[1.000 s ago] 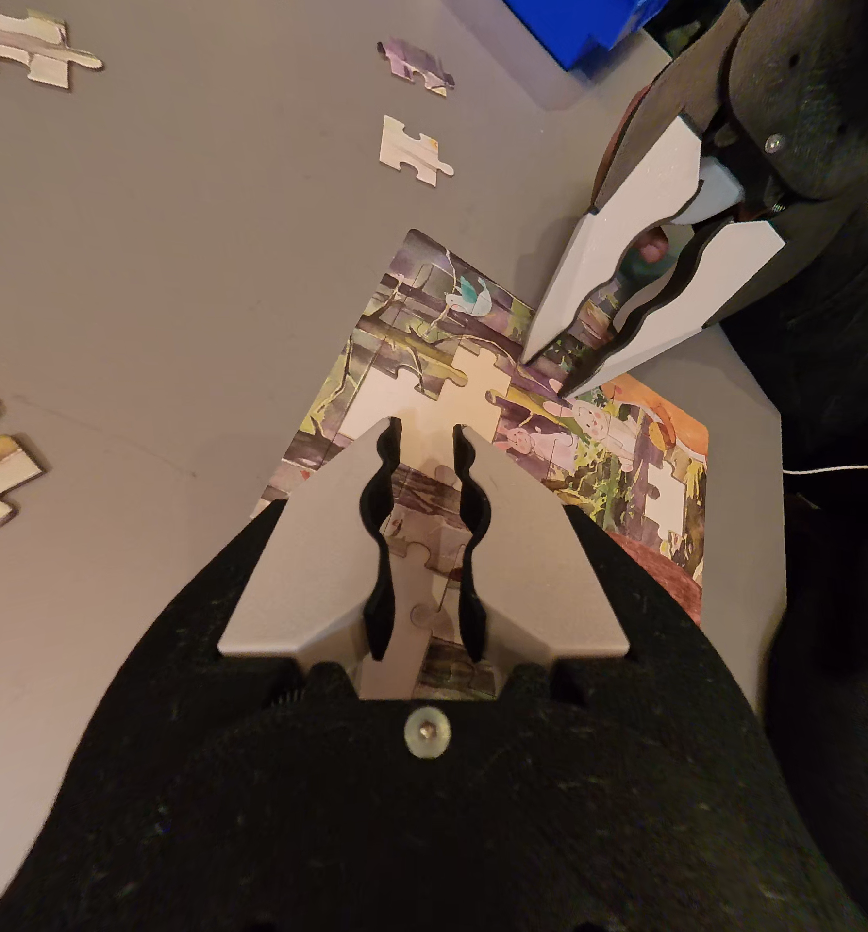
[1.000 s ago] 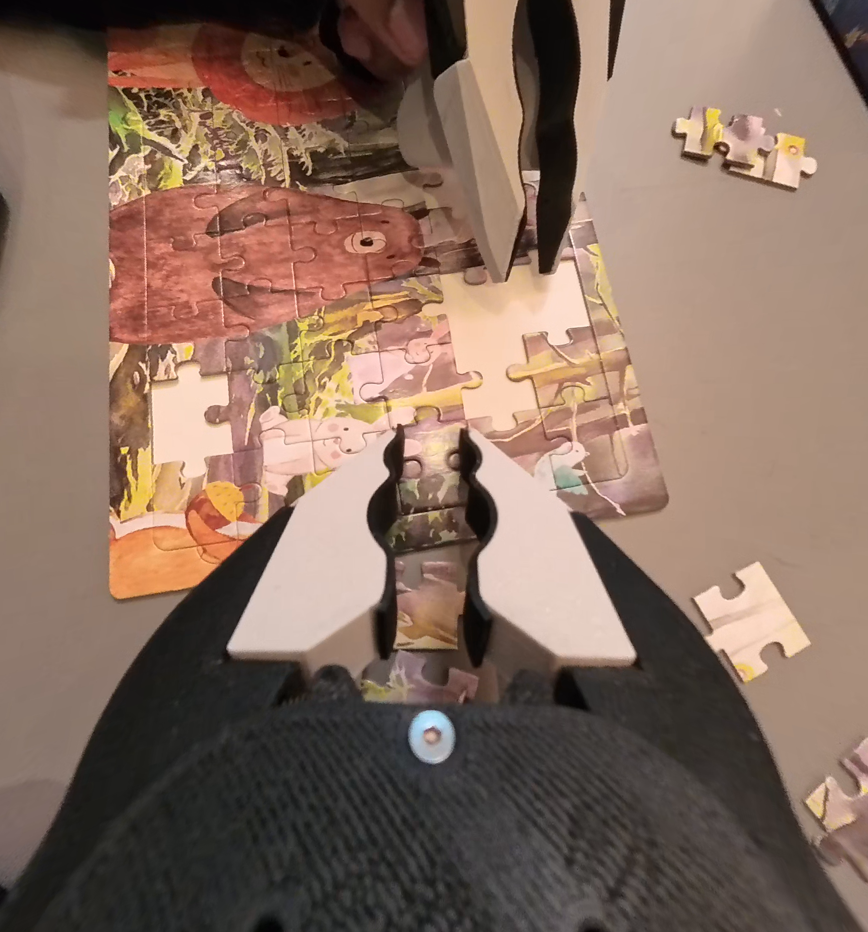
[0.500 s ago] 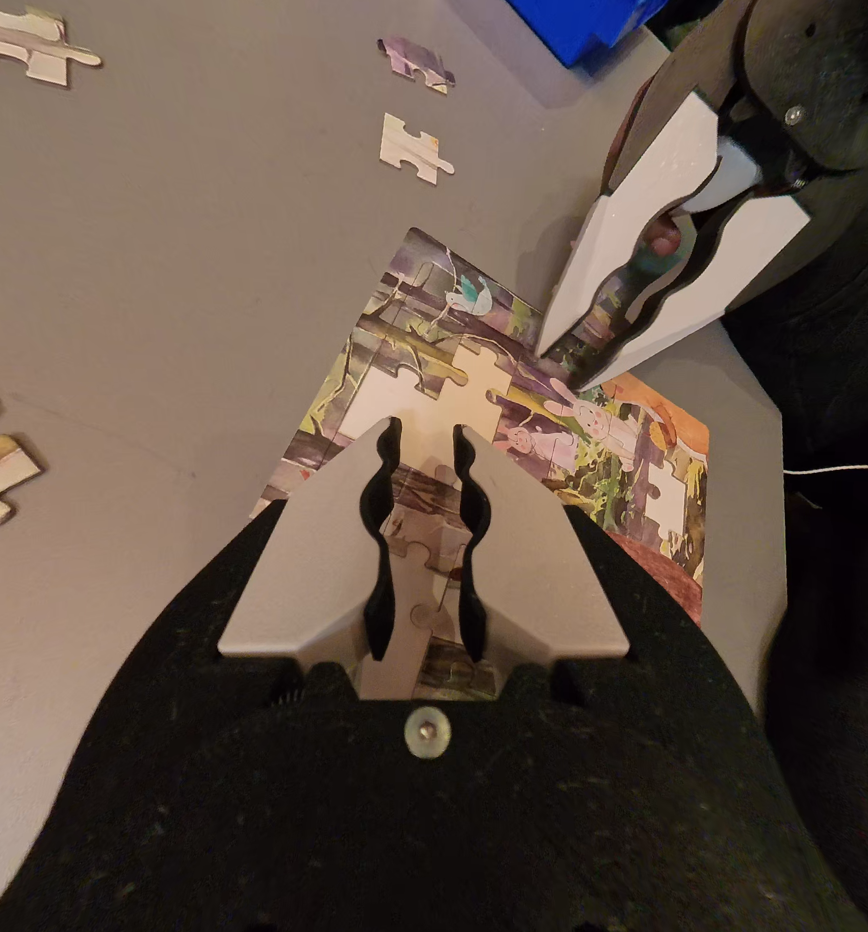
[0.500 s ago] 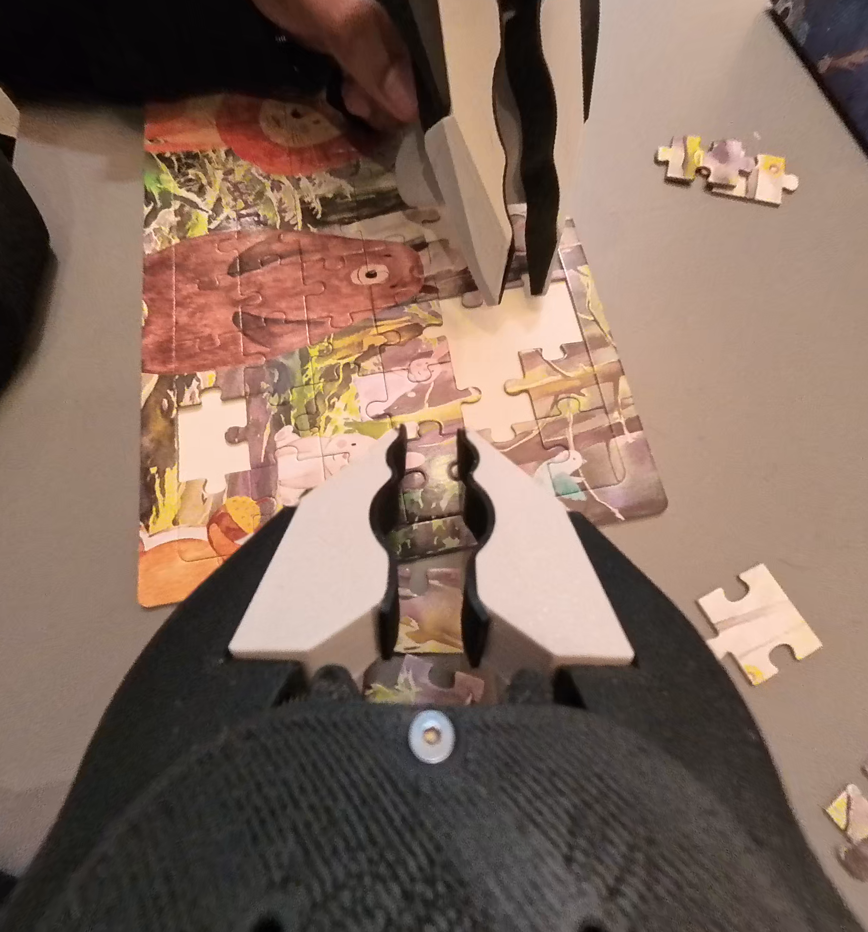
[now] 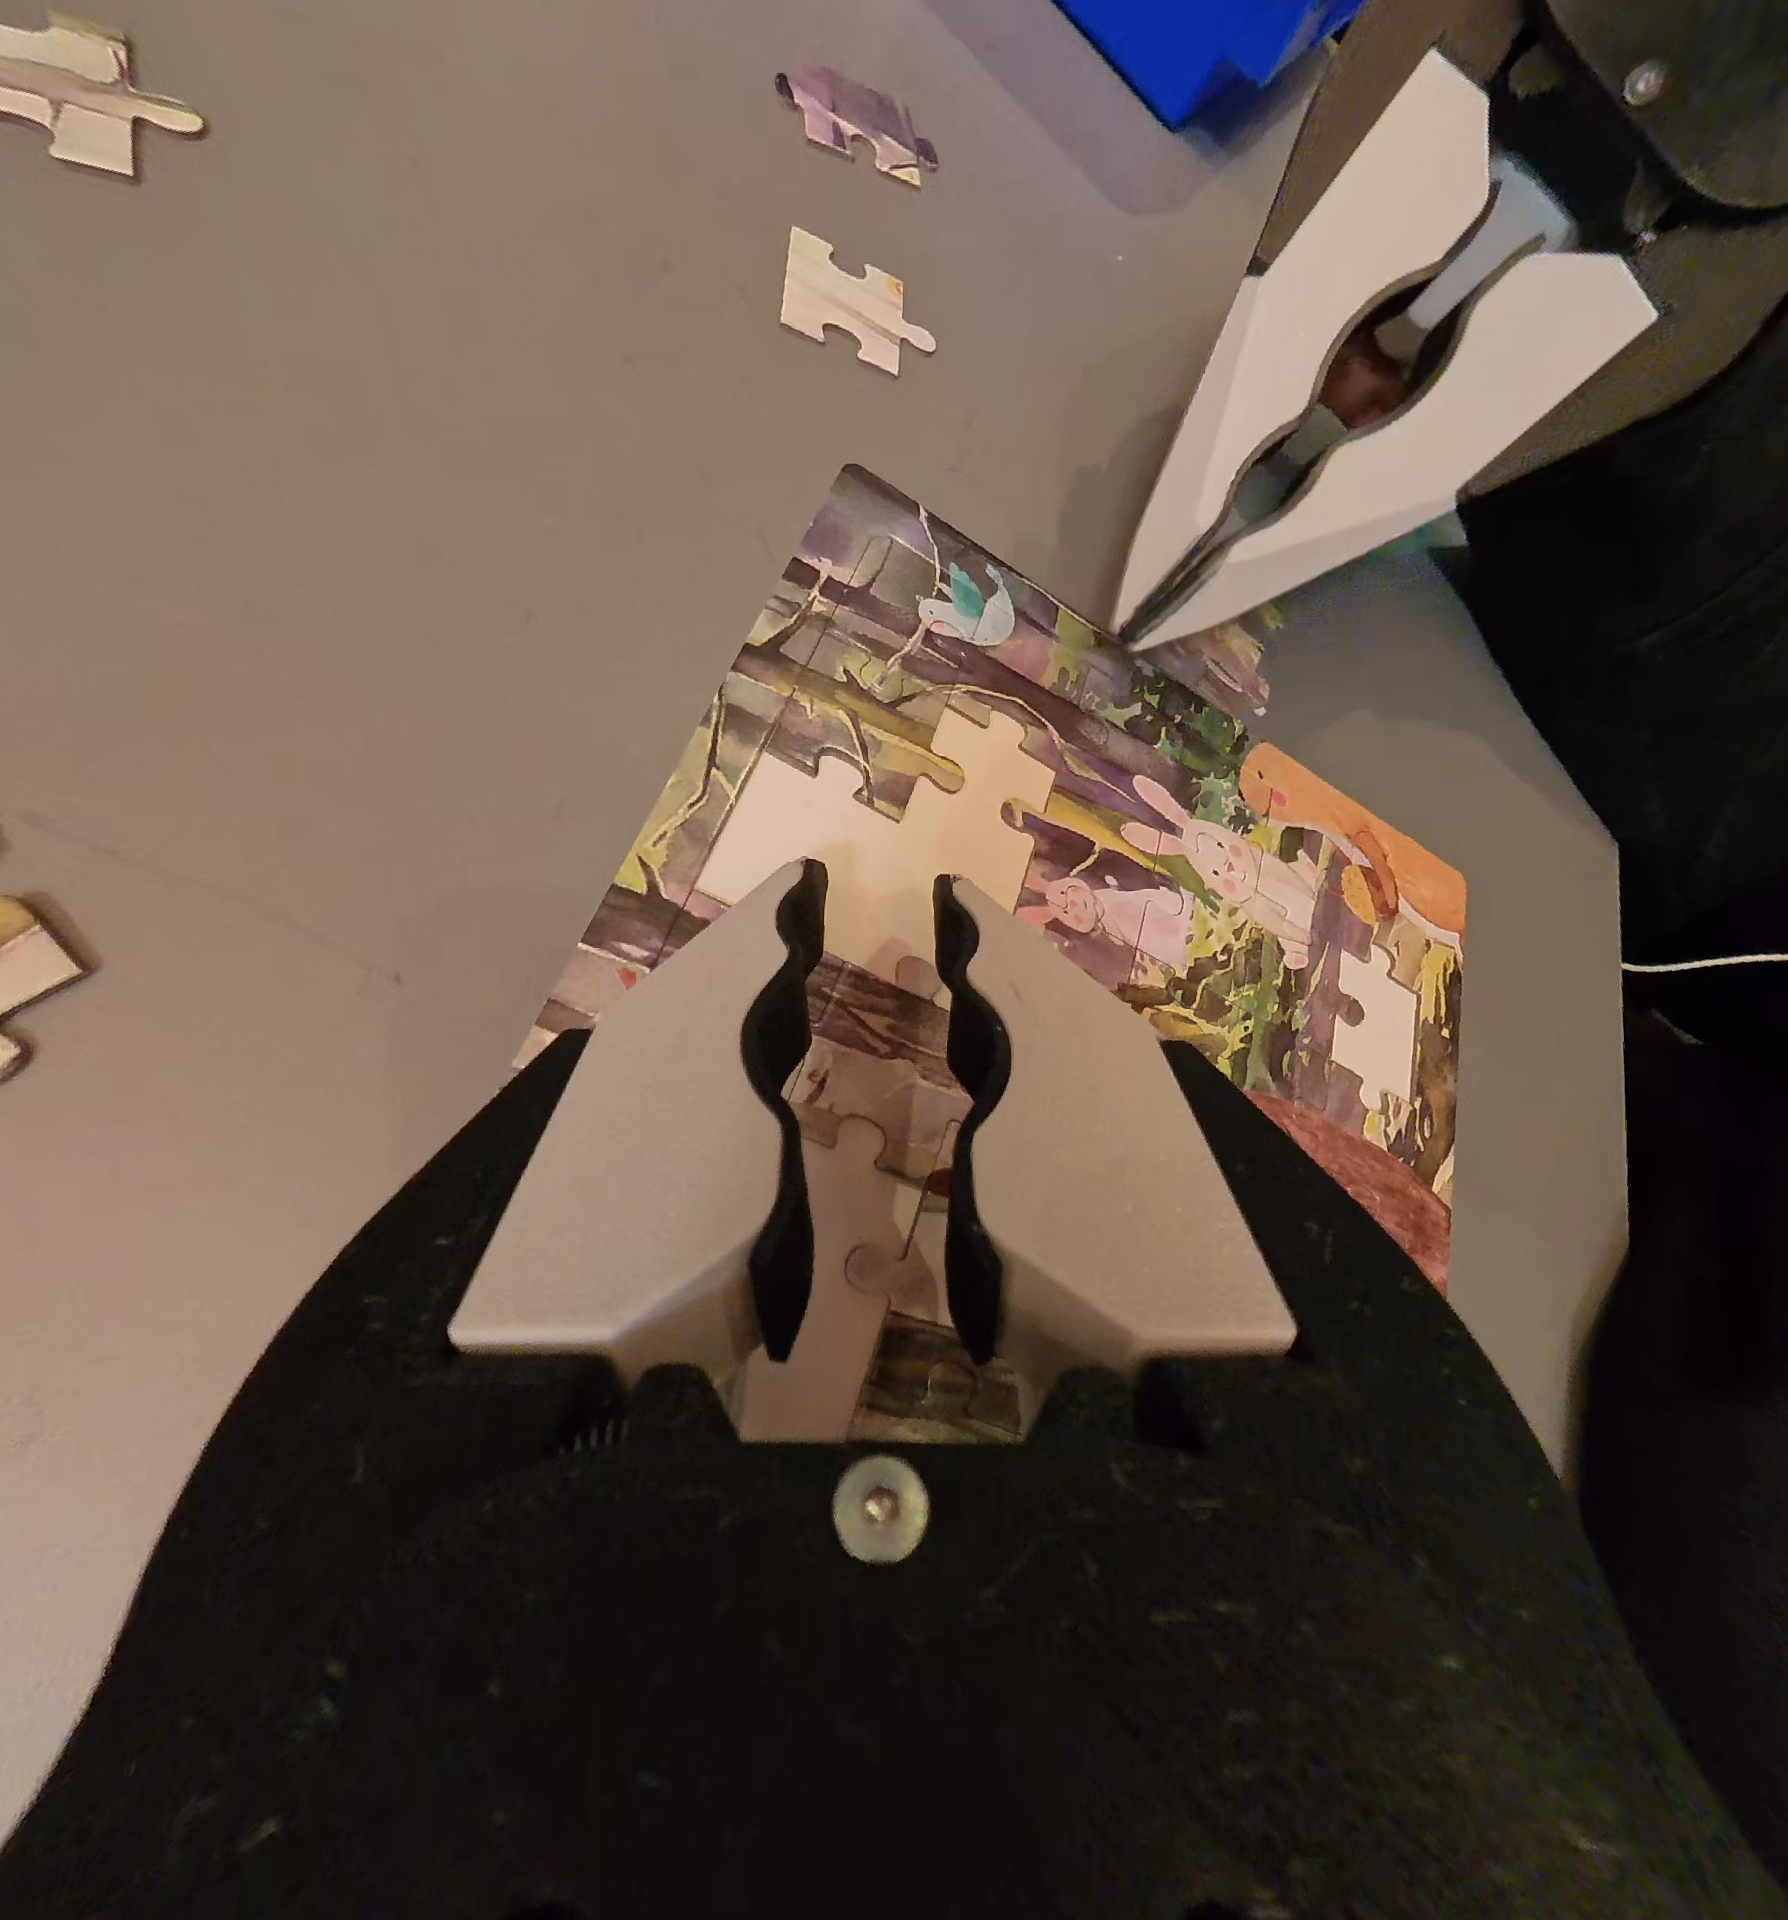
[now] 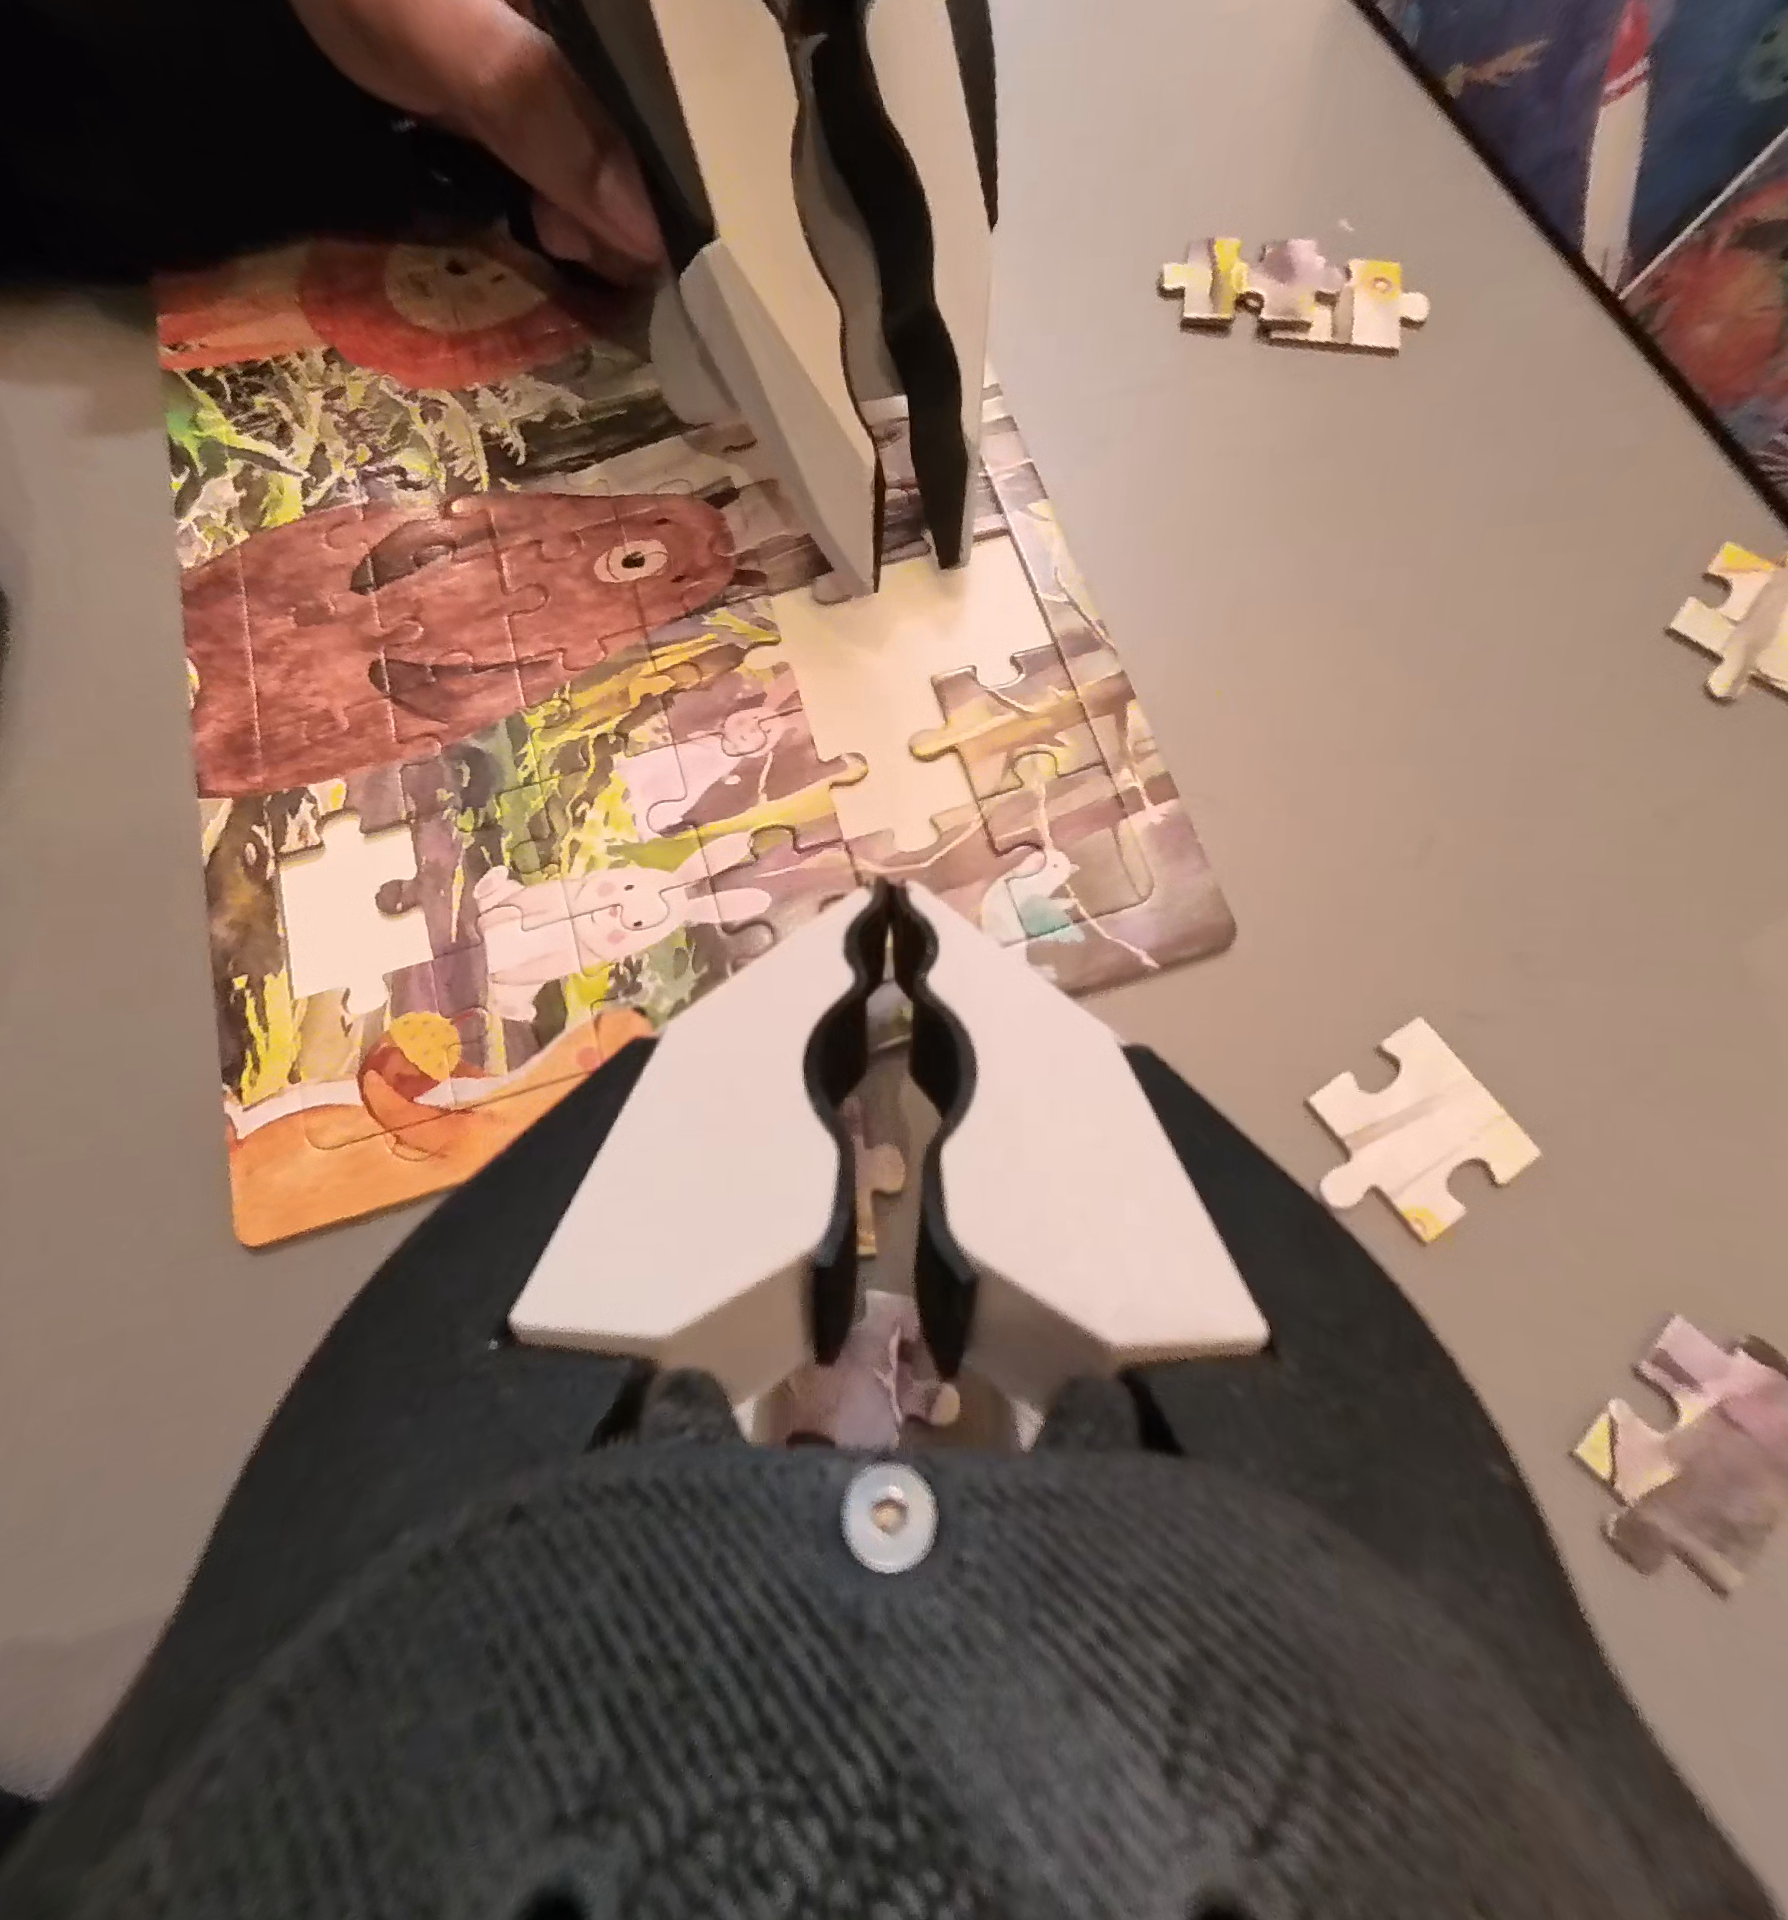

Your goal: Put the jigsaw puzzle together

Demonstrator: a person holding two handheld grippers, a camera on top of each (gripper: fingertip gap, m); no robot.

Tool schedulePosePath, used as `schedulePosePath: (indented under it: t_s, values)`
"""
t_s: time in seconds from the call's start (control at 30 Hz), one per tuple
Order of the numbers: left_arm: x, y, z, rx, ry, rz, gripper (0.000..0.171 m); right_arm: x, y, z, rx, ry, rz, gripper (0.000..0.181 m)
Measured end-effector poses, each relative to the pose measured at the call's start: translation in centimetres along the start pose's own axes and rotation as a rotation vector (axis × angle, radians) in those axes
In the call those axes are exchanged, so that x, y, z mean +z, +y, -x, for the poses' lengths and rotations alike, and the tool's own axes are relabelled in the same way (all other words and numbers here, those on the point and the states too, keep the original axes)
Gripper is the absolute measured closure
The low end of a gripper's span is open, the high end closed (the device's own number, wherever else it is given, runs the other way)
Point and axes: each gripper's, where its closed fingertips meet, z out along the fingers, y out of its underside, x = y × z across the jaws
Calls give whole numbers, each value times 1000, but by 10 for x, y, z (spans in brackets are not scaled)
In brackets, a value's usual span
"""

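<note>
Several loose pieces lie scattered on the grey tabletop around the mostly assembled jigsaw puzzle, a watercolour forest scene with rabbits and pale gaps. Thin, light, stiff card, each piece probably wants pinching at its edge. Left gripper hovers over a gap, fingers spread, empty. Right gripper has fingers pressed together, holding nothing.

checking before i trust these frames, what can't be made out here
- Left wrist view: left gripper hides the near part of the puzzle.
- Right wrist view: right gripper covers the puzzle's near edge; whether its shut tips touch the board is unclear.
- Right wrist view: purple loose piece blurred.
</note>
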Motion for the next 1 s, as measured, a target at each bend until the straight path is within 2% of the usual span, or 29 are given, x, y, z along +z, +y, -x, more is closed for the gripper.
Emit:
schedulePosePath:
  t_s: [0.1,0.17,0.37,0.47,0.53,0.63,0.7,0.8,1.0]
  values:
    - [0,0,0,1,0,-1,153,1,6,5,28,-53,16,181]
    - [0,0,0,2,-1,0,153,7,18,7,55,-80,78,181]
    - [0,0,0,3,-2,0,153,0,2,14,20,-111,-15,181]
    - [0,0,0,3,-3,1,153,7,19,17,17,-128,73,181]
    - [0,0,0,2,-3,0,153,6,13,22,20,-161,51,181]
    - [0,0,0,2,-2,0,153,2,4,26,-23,-158,-2,181]
    - [0,0,0,2,-3,1,153,7,17,21,-20,-132,67,181]
    - [0,0,0,1,-2,0,153,5,13,28,3,-191,52,181]
    - [0,0,0,1,-3,1,153,10,18,23,-21,-141,86,181]
